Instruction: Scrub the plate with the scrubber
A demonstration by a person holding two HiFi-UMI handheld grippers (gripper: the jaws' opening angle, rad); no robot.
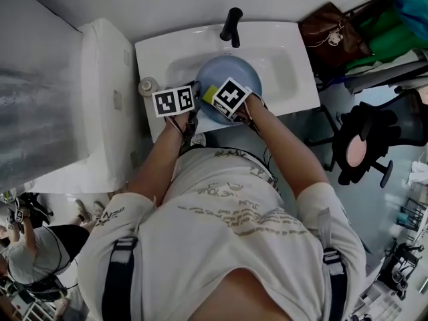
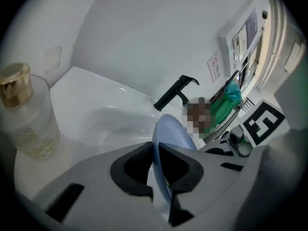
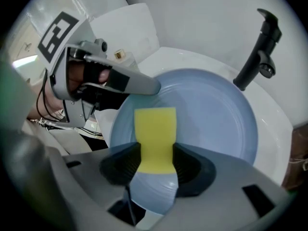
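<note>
The blue plate [image 1: 231, 72] sits over the basin of the white sink [image 1: 294, 79] and fills most of it. The black faucet [image 1: 231, 27] stands just beyond its far rim, and a bottle [image 2: 26, 114] is on the counter edge near the left tool [image 2: 156, 170]. In the head view the marker cubes cover both tools' tips and the plate's near rim. The left tool's jaws pinch the plate's rim, seen edge-on. The right tool [image 3: 155, 160] is clamped on the yellow scrubber [image 3: 155, 134], which lies against the plate's face.
</note>
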